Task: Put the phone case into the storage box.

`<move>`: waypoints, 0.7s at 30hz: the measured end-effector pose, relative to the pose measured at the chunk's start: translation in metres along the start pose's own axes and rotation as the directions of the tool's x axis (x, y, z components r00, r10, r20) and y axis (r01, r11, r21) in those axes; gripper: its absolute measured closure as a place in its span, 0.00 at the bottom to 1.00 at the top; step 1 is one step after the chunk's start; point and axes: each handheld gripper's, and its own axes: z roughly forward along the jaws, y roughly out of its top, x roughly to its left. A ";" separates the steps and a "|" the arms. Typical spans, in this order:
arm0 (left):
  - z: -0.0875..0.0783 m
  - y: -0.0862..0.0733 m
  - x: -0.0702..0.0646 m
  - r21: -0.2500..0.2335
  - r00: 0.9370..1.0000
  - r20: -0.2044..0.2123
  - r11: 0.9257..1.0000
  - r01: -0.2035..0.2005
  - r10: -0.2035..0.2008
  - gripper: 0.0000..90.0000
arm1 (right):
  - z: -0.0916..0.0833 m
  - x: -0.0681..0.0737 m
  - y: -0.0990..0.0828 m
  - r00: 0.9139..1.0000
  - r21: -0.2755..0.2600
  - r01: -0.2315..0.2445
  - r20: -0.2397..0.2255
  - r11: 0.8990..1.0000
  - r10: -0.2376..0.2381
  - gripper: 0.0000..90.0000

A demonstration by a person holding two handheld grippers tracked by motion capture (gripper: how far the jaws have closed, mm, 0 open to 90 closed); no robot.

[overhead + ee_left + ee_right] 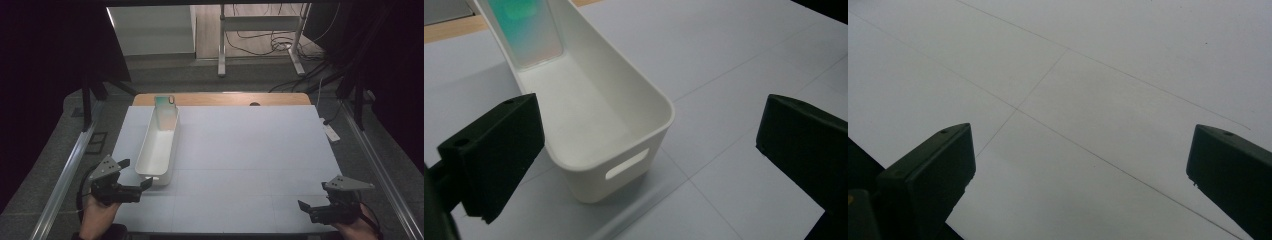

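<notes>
Inspection finds us holding the left hand-held gripper just beside the near end of a long white plastic bin, which is lying lengthwise on the left part of the bench. Its jaws are standing wide apart and gripping nothing; in the left gripper view the bin's near wall with its slot handle is sitting between them. A phone with an iridescent back is leaning inside the bin's far end. We are keeping the right hand-held gripper well apart at the bench's near right, jaws likewise wide and empty. We judge the approach to the bin to be in hand; next, the left jaws need to straddle the near rim and close.
</notes>
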 end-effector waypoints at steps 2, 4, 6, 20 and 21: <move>-0.002 -0.002 0.000 0.000 1.000 -0.004 1.000 0.004 -0.004 0.00 | 0.000 0.000 0.000 1.000 0.001 0.001 0.000 1.000 -0.001 0.00; -0.004 -0.004 -0.001 0.002 1.000 -0.005 1.000 0.006 -0.006 0.00 | 0.000 0.000 0.000 1.000 0.001 0.000 0.000 1.000 0.000 0.00; -0.006 -0.007 -0.002 0.001 1.000 -0.008 1.000 0.008 -0.008 0.00 | 0.000 0.000 0.000 1.000 0.001 0.000 0.000 1.000 0.000 0.00; -0.015 -0.021 -0.009 0.017 1.000 -0.018 1.000 0.010 -0.009 0.00 | 0.001 0.001 0.000 1.000 0.002 0.005 0.001 1.000 -0.005 0.00; -0.016 -0.023 -0.009 0.020 1.000 -0.019 1.000 0.008 -0.008 0.00 | 0.001 0.001 0.000 1.000 0.003 0.005 0.001 1.000 -0.005 0.00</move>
